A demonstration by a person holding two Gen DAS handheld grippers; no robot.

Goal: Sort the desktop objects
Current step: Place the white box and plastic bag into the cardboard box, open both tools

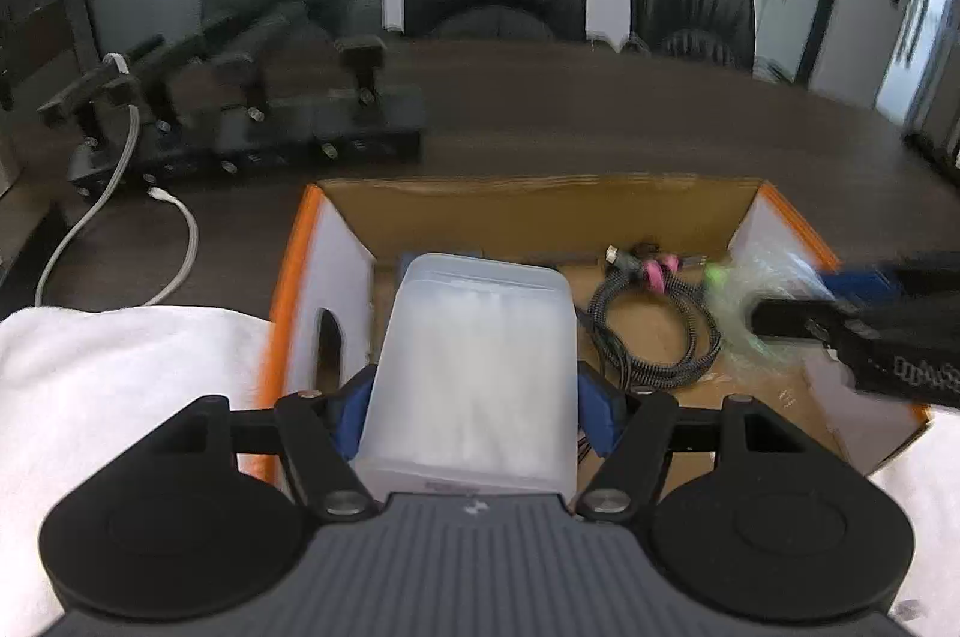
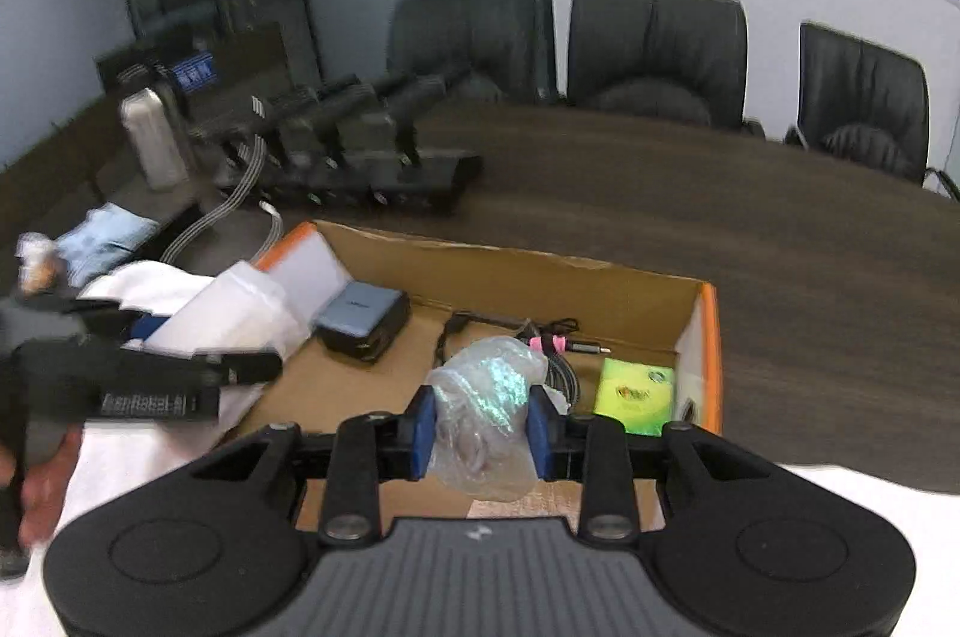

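Both of your hands are loaded and both are over the open brown cardboard box with orange-edged flaps. Your left gripper is clamped on the frosted translucent plastic container, blue pads pressing its two sides, its long axis running straight out ahead of the fingers and tilting down toward the box floor. Your right gripper is closed on the crumpled clear plastic bag with a greenish sheen, pinched between the blue pads with the loose top bulging above them.

Here is the relation that matters: the container hangs over the left half of the box, the bag over the right half, side by side and apart. Below and ahead of the container sits the grey rectangular charger block; the braided black cable coil with pink ties lies in the middle, just beyond your bag. The bright green packet rests against the right wall.

My read: your left has the bare floor near the left flap directly beneath it, so it goes straight down. Your right needs to settle between cable and green packet. Keep the two apart as you lower.
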